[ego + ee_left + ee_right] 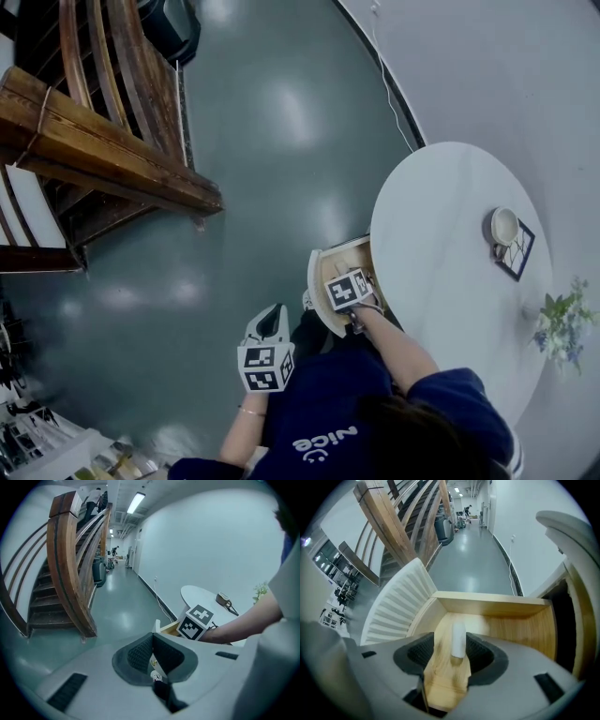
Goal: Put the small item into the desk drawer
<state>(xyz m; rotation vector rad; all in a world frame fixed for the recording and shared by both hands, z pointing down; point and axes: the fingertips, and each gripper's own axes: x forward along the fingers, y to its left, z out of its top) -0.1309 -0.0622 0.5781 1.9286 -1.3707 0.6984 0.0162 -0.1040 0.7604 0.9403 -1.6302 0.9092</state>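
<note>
A small white cylinder [458, 639] lies on the wooden floor of the open drawer [506, 620], between the fingers of my right gripper [454, 656]. That gripper is open, with a gap on each side of the cylinder. In the head view the right gripper [343, 277] hangs over the drawer [328, 262], which is pulled out from the round white table [450, 216]. My left gripper [273, 319] is held off to the left above the floor; its pads [140, 654] meet and hold nothing. From the left gripper view the drawer [168, 628] shows beside the right gripper's marker cube [197, 620].
A cup [504, 227] on a dark mat [518, 253] and a flower bunch [562, 323] stand on the table's far side. A wooden staircase [103, 141] rises at the left. The drawer's ribbed white front [396, 604] faces the grey floor [272, 141].
</note>
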